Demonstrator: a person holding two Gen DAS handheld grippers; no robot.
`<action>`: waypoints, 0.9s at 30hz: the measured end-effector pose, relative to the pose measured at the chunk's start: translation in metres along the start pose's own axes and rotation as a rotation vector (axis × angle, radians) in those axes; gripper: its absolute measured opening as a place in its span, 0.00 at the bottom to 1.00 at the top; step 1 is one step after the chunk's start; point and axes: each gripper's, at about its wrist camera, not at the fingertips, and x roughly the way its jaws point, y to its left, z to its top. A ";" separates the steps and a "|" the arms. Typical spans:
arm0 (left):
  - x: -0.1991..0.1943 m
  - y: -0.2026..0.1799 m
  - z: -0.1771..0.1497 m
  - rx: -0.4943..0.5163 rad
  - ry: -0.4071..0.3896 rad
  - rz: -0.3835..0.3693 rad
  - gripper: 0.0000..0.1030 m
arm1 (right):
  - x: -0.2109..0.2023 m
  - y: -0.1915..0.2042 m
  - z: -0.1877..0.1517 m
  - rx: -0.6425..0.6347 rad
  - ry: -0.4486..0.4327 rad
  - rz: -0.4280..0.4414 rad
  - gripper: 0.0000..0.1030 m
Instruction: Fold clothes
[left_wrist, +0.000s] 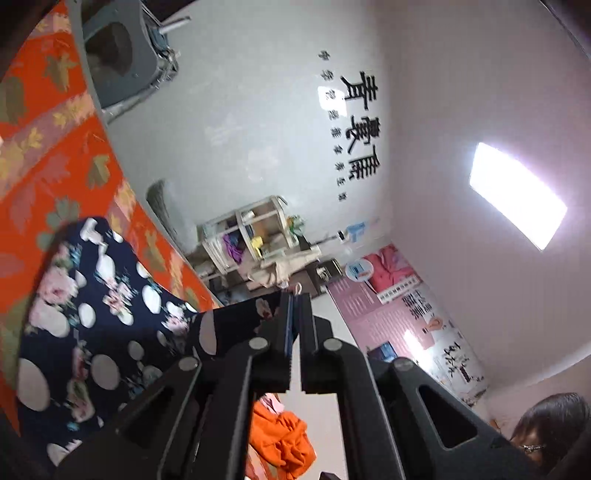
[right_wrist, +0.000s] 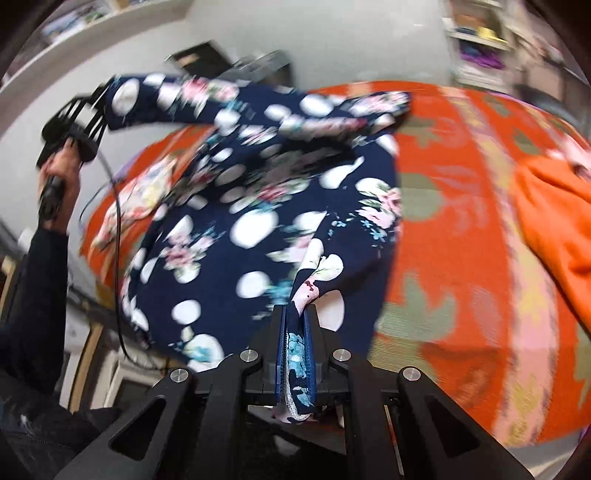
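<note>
A navy garment (right_wrist: 258, 206) with white dots and pink flowers hangs stretched in the air between both grippers, above a table under an orange patterned cloth (right_wrist: 461, 229). My right gripper (right_wrist: 297, 314) is shut on one edge of it, cloth bunched between the jaws. In the right wrist view my left gripper (right_wrist: 98, 107), held by a hand at far left, is shut on the far corner. From the left wrist view the left gripper (left_wrist: 295, 299) is tilted up toward the wall, jaws closed on the navy garment (left_wrist: 96, 325), which trails down to the left.
An orange garment (right_wrist: 557, 225) lies on the right of the cloth, also seen as the orange garment (left_wrist: 280, 439) under the left gripper. A grey chair (left_wrist: 122, 55), a white shelf cart (left_wrist: 251, 232) and posters stand along the walls. A person's head (left_wrist: 550, 424) is at lower right.
</note>
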 end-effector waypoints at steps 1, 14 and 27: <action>-0.005 0.007 0.003 -0.016 -0.009 0.013 0.01 | 0.005 0.004 0.001 -0.009 0.014 0.010 0.09; -0.020 0.062 0.037 -0.149 -0.081 0.090 0.00 | 0.071 0.042 0.008 -0.084 0.224 0.121 0.10; -0.048 0.067 0.033 -0.128 -0.157 0.130 0.00 | -0.008 -0.013 0.148 -0.091 -0.015 0.291 0.67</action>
